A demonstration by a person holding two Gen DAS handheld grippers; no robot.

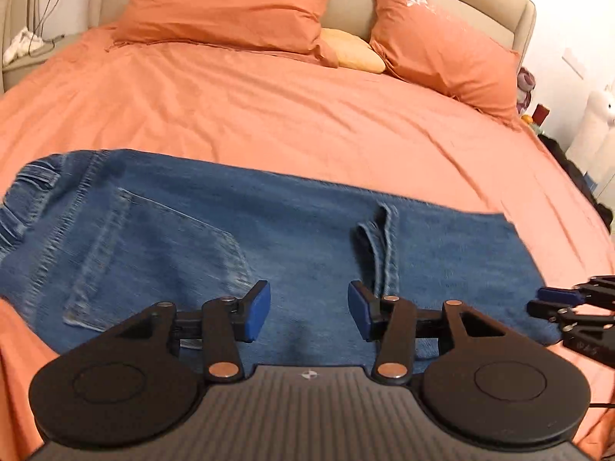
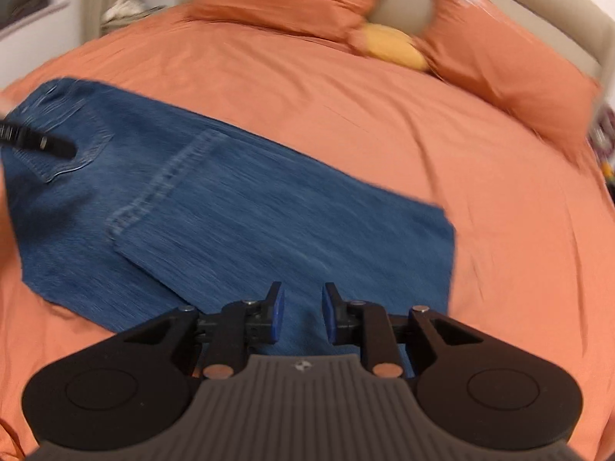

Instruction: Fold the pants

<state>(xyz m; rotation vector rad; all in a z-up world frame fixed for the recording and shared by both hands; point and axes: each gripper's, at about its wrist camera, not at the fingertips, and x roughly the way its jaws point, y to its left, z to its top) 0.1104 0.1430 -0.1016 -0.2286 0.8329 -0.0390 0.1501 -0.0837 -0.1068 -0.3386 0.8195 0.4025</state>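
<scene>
Your left hand-held gripper [image 1: 309,313] stands with its blue pads [image 1: 258,309] well apart and nothing between them; it hangs just over the near edge of the jeans [image 1: 269,238]. Your right hand-held gripper [image 2: 300,317] has a narrower gap, also empty, with denim showing through it, over the near right part of the jeans [image 2: 238,207].

The jeans lie folded on the orange bed sheet [image 1: 269,115], spread crosswise: waistband and back pocket [image 1: 153,253] to the left, the folded-over leg end with its hem [image 1: 384,246] laid across the middle, a square folded edge to the right.

Here is where it can slip. The top layer lies loose and askew; the right wrist view shows its corner [image 2: 123,242] short of the layer below. If you pinch only that top layer, the lower ones will stay behind and the next fold will come out crooked. If you dip too deep at the near edge, you may catch the sheet with the denim and drag it into a ridge. Both hand-held grippers sit close at the right side, so reaching across could knock them together. Denim is heavy and stiff, so I judge that a shallow bite would likely let it slide out mid-lift. The pillows [image 1: 230,4] are well apart and no worry.
</scene>
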